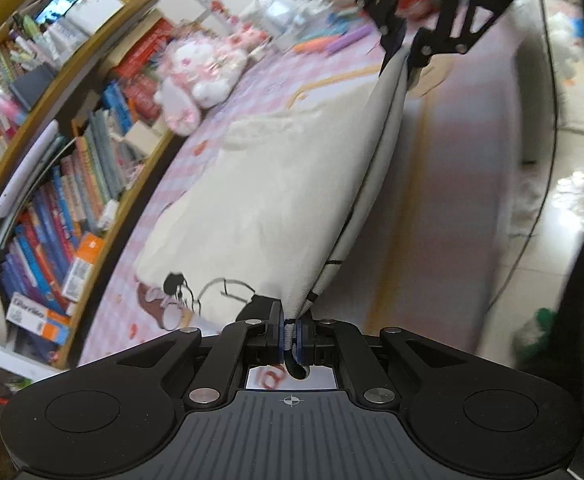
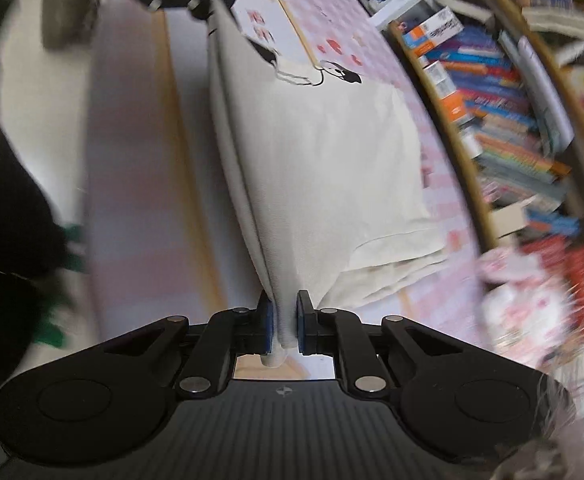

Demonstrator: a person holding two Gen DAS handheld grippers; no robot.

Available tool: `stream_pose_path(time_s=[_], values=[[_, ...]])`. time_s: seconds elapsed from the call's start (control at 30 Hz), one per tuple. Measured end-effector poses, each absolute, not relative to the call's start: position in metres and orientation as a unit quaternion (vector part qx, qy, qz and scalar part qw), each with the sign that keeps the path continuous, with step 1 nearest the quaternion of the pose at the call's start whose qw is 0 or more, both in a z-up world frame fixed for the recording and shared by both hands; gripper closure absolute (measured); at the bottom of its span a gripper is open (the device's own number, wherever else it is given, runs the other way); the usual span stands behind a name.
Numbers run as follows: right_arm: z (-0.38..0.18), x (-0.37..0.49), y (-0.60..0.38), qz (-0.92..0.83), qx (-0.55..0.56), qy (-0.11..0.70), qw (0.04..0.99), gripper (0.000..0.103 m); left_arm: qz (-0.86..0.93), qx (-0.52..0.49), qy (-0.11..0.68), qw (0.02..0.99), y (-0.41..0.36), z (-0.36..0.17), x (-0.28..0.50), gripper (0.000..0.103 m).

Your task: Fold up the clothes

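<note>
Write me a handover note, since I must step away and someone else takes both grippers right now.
Left gripper: shut on one end of the cream garment.
Right gripper: pinching the opposite end of the garment's lifted edge.
The edge is stretched between the two grippers; the rest lies on the pink checked cloth beside the bookshelf.
Done: both ends gripped, edge raised.
Left: carry the edge over, lay it down, finish folding.
</note>
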State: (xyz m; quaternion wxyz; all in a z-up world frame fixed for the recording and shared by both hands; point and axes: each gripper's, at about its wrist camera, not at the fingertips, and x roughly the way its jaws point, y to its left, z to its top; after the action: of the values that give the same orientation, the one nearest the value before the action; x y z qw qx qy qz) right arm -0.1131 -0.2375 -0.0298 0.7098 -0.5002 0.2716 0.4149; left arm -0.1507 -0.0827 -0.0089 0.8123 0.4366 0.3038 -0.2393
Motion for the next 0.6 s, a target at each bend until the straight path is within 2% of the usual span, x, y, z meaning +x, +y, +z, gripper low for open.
stream_pose_path(time_s=[0.3, 0.6], values=[[0.029, -0.122, -0.253, 0.486, -0.371, 0.385, 0.692, 0.093, -0.352, 0.394, 0.362, 0.768, -0.073, 0.038, -0.179, 0.098], [0.085, -0.098, -0.250, 0.448, -0.337, 0.351, 0.750, 0.094, -0.321, 0.362, 0.312, 0.818, -0.057, 0.094, -0.137, 0.098]])
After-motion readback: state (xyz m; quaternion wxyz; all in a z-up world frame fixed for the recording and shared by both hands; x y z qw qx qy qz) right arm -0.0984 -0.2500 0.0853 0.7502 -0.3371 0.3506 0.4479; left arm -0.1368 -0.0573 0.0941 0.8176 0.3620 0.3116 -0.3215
